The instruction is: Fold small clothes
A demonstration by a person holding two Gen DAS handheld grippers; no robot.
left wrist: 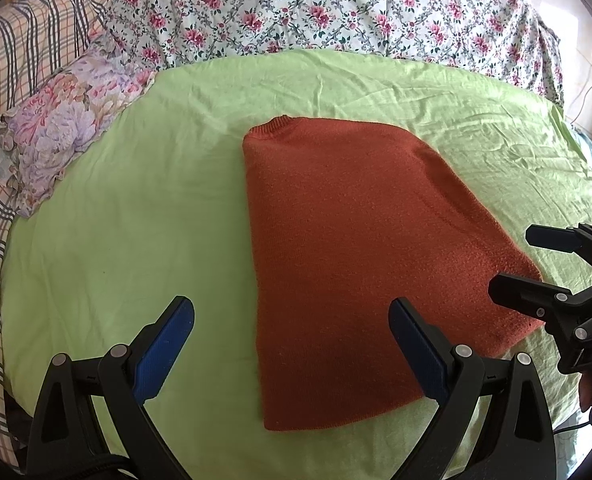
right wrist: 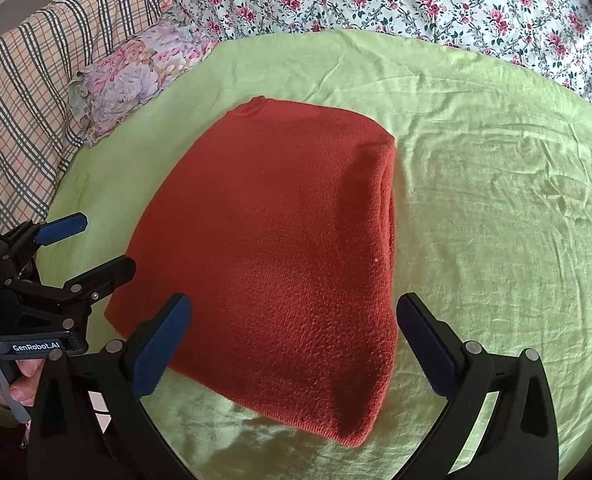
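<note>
A rust-orange knit sweater (left wrist: 356, 240) lies folded lengthwise on the green sheet (left wrist: 136, 220), collar at the far end, hem nearest me. It also shows in the right wrist view (right wrist: 280, 248), its folded layers stacked along the right edge. My left gripper (left wrist: 292, 340) is open and empty, hovering above the sweater's near left part. My right gripper (right wrist: 292, 340) is open and empty above the sweater's near right part. Each gripper shows in the other's view: the right gripper (left wrist: 524, 264) by the sweater's right edge, the left gripper (right wrist: 100, 244) by its left edge, both open.
A floral duvet (left wrist: 316, 4) is bunched along the far side of the bed. A small floral pillow (left wrist: 64, 128) and a plaid blanket (left wrist: 16, 60) lie at the left. The green sheet (right wrist: 496, 200) stretches wrinkled to the right of the sweater.
</note>
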